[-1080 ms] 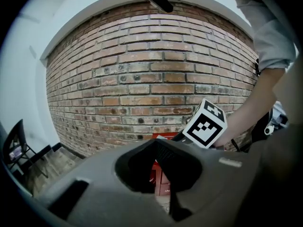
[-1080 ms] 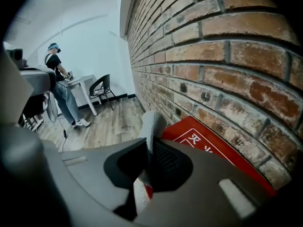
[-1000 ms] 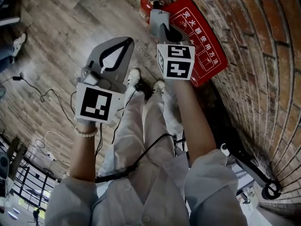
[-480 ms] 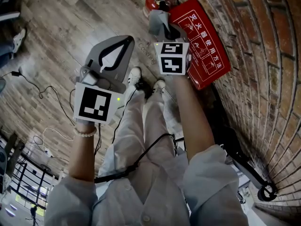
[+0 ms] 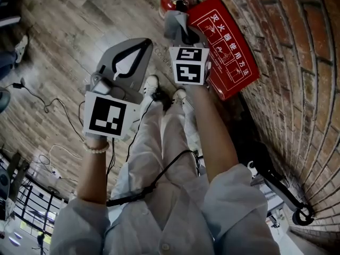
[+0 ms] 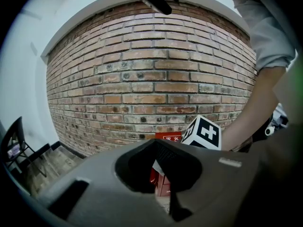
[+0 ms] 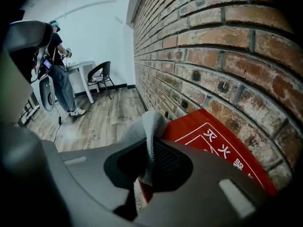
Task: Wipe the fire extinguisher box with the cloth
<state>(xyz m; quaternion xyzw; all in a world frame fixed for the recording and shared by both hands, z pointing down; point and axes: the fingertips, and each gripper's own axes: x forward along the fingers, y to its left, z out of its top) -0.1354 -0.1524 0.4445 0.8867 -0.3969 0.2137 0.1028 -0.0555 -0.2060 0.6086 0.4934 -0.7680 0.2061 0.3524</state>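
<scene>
Grey cloth (image 7: 149, 124) in the right tool (image 7: 151, 150) covers the box's (image 7: 210, 141) near edge.

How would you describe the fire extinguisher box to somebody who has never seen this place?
Find the brick wall where it meets the wooden floor. At its foot, next to a round red fire extinguisher, is the fire extinguisher box: the only flat red surface with white Chinese characters and diagrams.
</scene>
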